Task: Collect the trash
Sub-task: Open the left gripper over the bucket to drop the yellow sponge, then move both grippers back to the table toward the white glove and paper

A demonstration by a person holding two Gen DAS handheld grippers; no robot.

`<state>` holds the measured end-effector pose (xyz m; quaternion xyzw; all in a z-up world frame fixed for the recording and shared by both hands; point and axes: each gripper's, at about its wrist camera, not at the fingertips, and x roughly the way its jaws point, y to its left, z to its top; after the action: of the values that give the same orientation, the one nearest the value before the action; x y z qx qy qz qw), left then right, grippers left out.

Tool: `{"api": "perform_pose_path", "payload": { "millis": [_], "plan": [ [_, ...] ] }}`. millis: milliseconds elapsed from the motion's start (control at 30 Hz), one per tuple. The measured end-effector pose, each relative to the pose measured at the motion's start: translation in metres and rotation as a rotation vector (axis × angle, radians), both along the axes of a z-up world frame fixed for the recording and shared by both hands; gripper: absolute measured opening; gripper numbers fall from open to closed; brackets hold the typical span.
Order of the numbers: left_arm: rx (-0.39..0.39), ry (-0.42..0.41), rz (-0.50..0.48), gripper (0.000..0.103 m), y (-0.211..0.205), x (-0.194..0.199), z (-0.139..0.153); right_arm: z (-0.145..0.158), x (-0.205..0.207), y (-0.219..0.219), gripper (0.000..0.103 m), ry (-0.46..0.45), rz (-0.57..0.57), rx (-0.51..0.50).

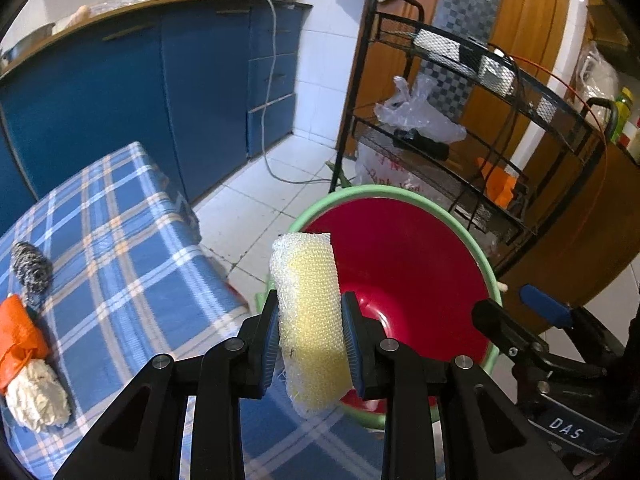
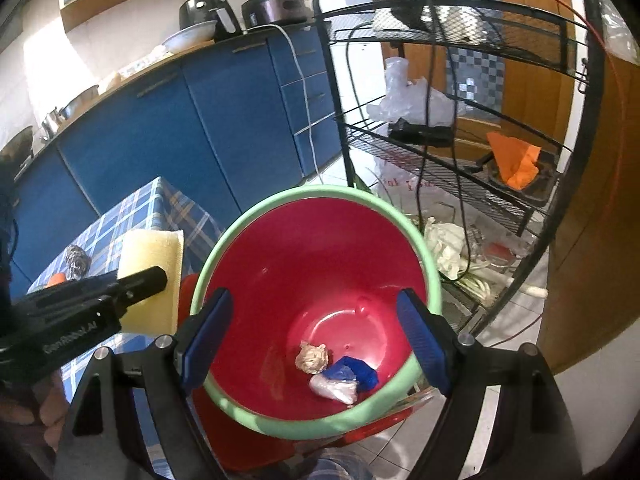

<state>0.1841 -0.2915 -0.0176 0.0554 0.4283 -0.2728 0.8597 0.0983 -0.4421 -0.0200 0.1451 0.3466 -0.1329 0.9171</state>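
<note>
My left gripper (image 1: pixel 310 340) is shut on a yellow sponge in white netting (image 1: pixel 308 312), held upright beside the near rim of the red bin with a green rim (image 1: pixel 400 264). The sponge also shows in the right wrist view (image 2: pixel 154 272). My right gripper (image 2: pixel 314 344) is open and empty above the bin (image 2: pixel 320 280). In the bin lie a crumpled beige wad (image 2: pixel 313 358), a blue wrapper (image 2: pixel 354 372) and a pale plastic piece (image 2: pixel 334 390). On the blue plaid tablecloth (image 1: pixel 120 248) lie a grey scrubber (image 1: pixel 31 268), an orange wrapper (image 1: pixel 16 332) and a white paper wad (image 1: pixel 38 398).
A black wire rack (image 1: pixel 480 128) stands behind the bin with a plastic bag (image 1: pixel 416 112) and orange items (image 1: pixel 500 184). Blue cabinets (image 1: pixel 140 100) line the back wall. White tiled floor (image 1: pixel 272 192) lies between table and cabinets. White trash lies under the rack (image 2: pixel 444 244).
</note>
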Motion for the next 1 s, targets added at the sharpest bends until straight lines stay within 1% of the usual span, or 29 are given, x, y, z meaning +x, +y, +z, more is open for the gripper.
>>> {"api": "perform_pose_path", "payload": {
  "millis": [33,100,167,367,633,767,1000],
  "plan": [
    [-0.004,0.005,-0.009,0.036,-0.003,0.0,-0.001,0.0,-0.002,-0.002,0.083,-0.002,-0.009,0.002],
    [-0.01,0.009,-0.018,0.05,-0.005,-0.001,-0.002,0.002,-0.004,-0.006,0.083,-0.007,-0.02,0.007],
    [-0.016,0.002,-0.025,0.054,-0.006,-0.003,-0.001,0.003,-0.006,-0.009,0.083,-0.011,-0.031,0.013],
    [-0.003,-0.015,-0.026,0.055,-0.004,-0.007,0.003,0.006,-0.012,-0.012,0.083,-0.021,-0.045,0.019],
    [-0.01,-0.043,0.007,0.055,0.014,-0.014,0.017,0.013,-0.016,-0.005,0.083,-0.036,-0.031,0.022],
    [-0.012,-0.054,0.029,0.055,0.028,-0.019,0.024,0.018,-0.017,0.005,0.083,-0.043,-0.014,0.022],
    [-0.021,-0.081,0.096,0.055,0.062,-0.027,0.036,0.031,-0.018,0.03,0.083,-0.063,0.035,0.012]
  ]
}}
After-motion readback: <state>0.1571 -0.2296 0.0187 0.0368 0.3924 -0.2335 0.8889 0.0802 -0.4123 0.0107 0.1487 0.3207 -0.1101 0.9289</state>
